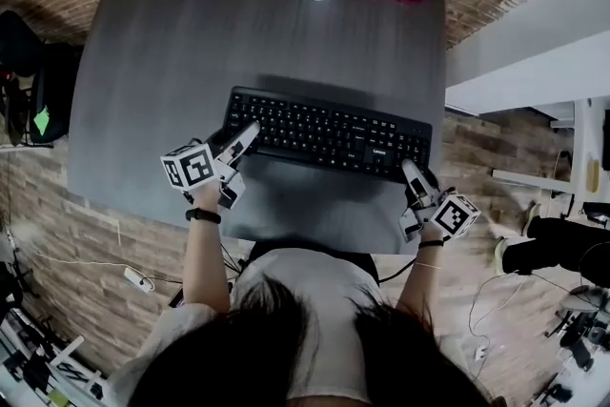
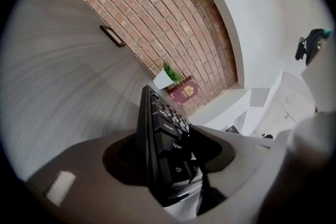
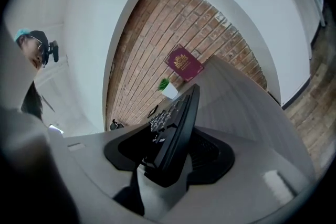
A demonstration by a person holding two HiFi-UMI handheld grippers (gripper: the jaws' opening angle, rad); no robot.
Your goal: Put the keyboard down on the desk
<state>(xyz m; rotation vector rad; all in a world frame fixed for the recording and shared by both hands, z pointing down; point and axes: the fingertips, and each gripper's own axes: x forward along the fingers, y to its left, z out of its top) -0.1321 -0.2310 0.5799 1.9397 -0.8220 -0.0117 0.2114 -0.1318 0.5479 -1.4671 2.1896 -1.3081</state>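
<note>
Now the left gripper [image 1: 246, 134] has its jaws loose round the keyboard [image 1: 329, 133]; the right gripper [image 1: 411, 170] pinches it, so the loose end may drop onto the worktop [image 1: 172, 71] under the jaws.

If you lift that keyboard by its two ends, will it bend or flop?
Probably not: the keyboard looks straight from end to end, so it is likely stiff plastic. It's long and thin, so probably light, and its flat shape shouldn't roll. Its smooth edges might slip.
</note>
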